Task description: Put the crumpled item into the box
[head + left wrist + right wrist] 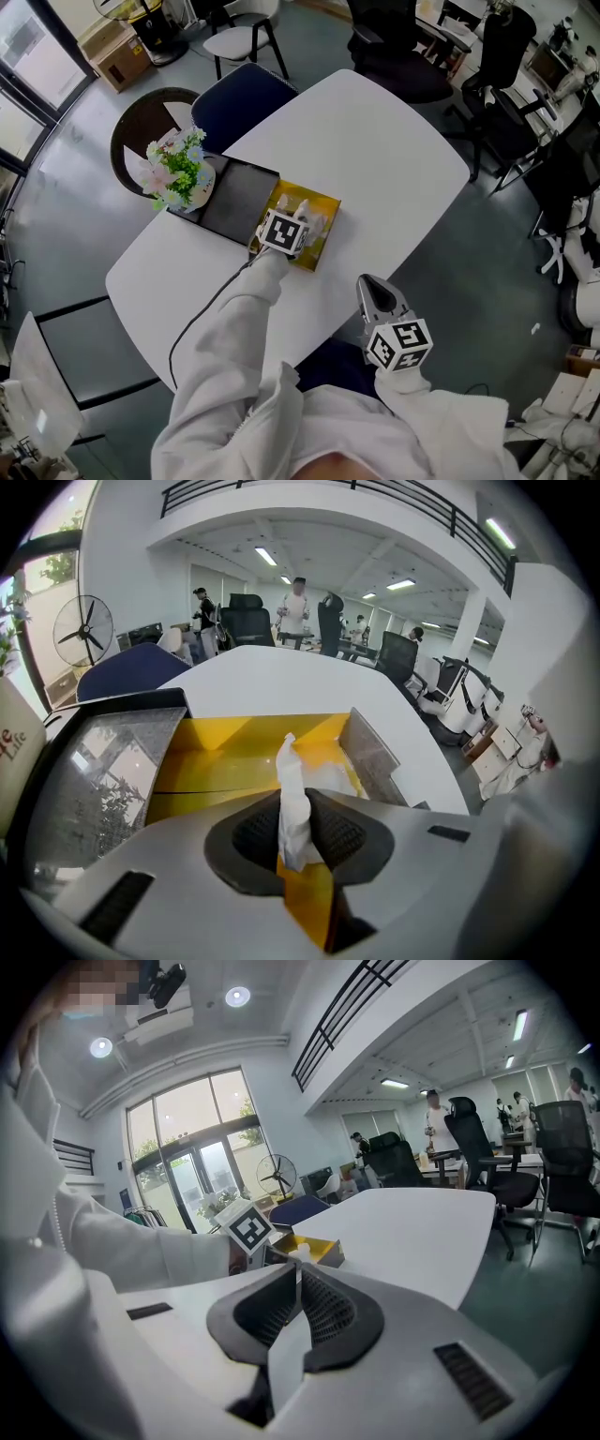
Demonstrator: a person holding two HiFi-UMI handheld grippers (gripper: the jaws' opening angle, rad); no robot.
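We hold the left gripper point(300, 829) low over the open box point(320, 246), jaws pinching the crumpled white item point(294, 803); the item stands upright between the pads, above the box's yellow floor; whether its lower end touches that floor we cannot tell. Grey walls rim the box on the right and far sides; its dark lid point(238, 197) lies flat, touching the box's left side; just beyond the lid, flowers point(178, 171) crowd the table's left edge. To the right of the box the white table point(384, 159) runs bare to its rounded rim. Our right gripper point(296, 1309) hangs by the table's near edge, well apart from the box, jaws pressed together on nothing. A blue chair point(246, 97) stands against the far edge.
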